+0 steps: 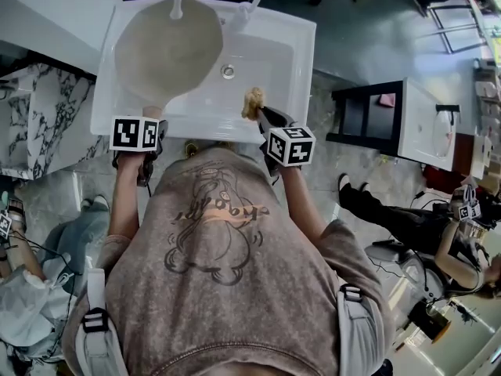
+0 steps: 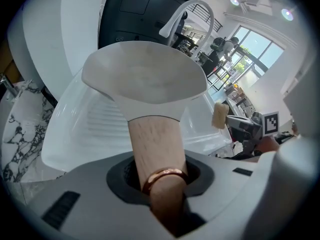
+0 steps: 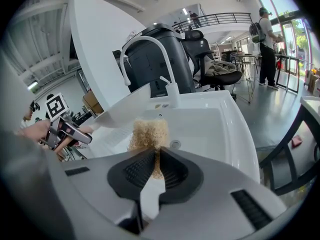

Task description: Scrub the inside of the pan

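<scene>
Left gripper (image 2: 159, 178) tight on wooden handle (image 2: 152, 144) of pan (image 2: 145, 76), right gripper (image 3: 155, 166) tight on tan scrubber (image 3: 148, 132), over white sink (image 3: 210, 124)

the pan (image 1: 167, 49) hides much of the sink (image 1: 275, 63) — its handle (image 2: 152, 144) partly buried in the left gripper (image 2: 161, 185).

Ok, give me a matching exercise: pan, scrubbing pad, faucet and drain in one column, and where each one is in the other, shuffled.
Things:
1 pan
2 scrubbing pad
3 faucet
4 drain

Places:
A in the floor of the sink
B clamped in the right tongs
C arching over the sink's far rim
D above the sink, its wooden handle gripped by the left tongs

Pairs: 1-D, 2-B, 3-C, 4-A
</scene>
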